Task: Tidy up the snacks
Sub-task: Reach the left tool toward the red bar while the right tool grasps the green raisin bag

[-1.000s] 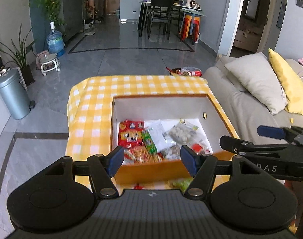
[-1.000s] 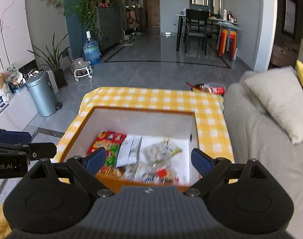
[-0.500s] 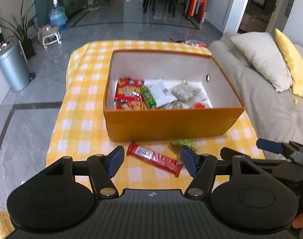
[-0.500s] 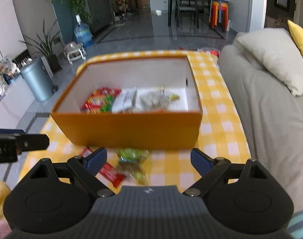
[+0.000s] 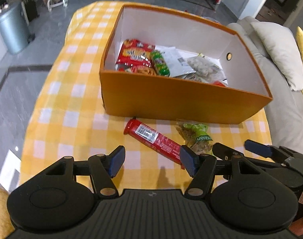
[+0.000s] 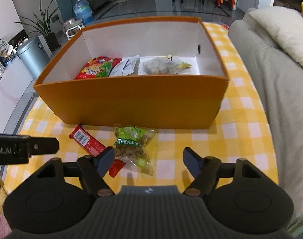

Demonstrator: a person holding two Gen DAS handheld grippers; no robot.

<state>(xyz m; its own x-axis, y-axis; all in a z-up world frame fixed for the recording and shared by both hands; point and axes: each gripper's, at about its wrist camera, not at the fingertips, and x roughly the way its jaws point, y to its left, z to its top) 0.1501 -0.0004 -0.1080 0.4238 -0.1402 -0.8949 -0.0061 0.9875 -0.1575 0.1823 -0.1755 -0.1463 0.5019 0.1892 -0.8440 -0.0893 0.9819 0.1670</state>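
An orange box (image 5: 183, 103) with a white inside stands on a table under a yellow checked cloth (image 5: 71, 103); inside it lie several snacks: a red packet (image 5: 135, 54) at the left, a small green packet (image 5: 160, 63) just beside it, a white sachet (image 5: 177, 59) in the middle, and a clear bag of pale pieces (image 5: 201, 68) toward the right; on the cloth on the near side of the box, outside it, lie two more: a long red bar (image 5: 153, 139) with a barcode label, its far end close to the box's near wall, and a green raisin bag (image 6: 132, 146) just to its right, the two touching or overlapping at their near ends in the right wrist view; the left gripper (image 5: 151, 160) hovers above the cloth with its blue-padded fingers (image 5: 116, 160) spread wide and nothing between them, the near end of the bar reaching to its right finger; the right gripper (image 6: 148, 162) is likewise spread wide and empty, low over the near part of the raisin bag, its left finger in front of the bar's near end; a grey sofa (image 6: 287, 91) with a pale cushion (image 6: 281, 29) stands to the right of the table, and a grey bin (image 6: 32, 56) stands on the floor to the far left.
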